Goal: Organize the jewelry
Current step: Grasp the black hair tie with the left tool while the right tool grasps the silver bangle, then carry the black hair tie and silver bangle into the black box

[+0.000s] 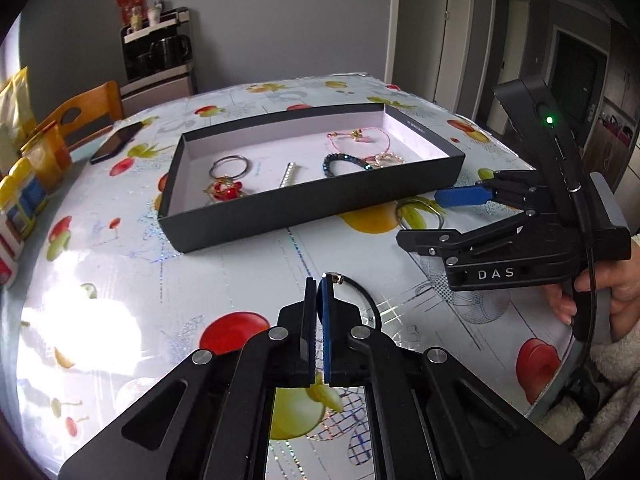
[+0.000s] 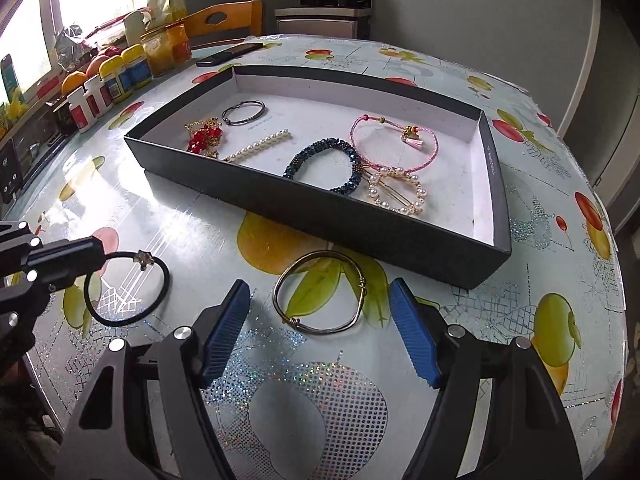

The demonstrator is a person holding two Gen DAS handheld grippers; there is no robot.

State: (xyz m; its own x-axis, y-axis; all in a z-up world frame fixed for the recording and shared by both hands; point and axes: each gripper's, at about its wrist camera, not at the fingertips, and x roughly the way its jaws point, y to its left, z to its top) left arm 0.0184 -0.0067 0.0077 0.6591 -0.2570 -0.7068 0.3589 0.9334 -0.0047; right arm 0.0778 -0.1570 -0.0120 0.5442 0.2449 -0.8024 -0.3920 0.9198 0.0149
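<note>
the left hand-held gripper [image 2: 105,257] was clamped on the black hair tie [image 2: 128,288] near the tabletop's [image 2: 520,320] front edge. the right hand-held gripper [image 2: 320,300] stood wide around the gold bangle [image 2: 320,292], beside the box [image 2: 360,232].

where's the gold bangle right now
In the right wrist view the gold bangle lies flat on the tablecloth just in front of the black tray, between the open right gripper fingers.

Fruit-print tablecloth [image 2: 520,320]. Black phone [image 2: 228,55] at far edge. Wooden chair [image 2: 224,20] behind. Yellow-capped bottles [image 2: 124,68], amber jars [image 2: 168,46] along left side.
</note>
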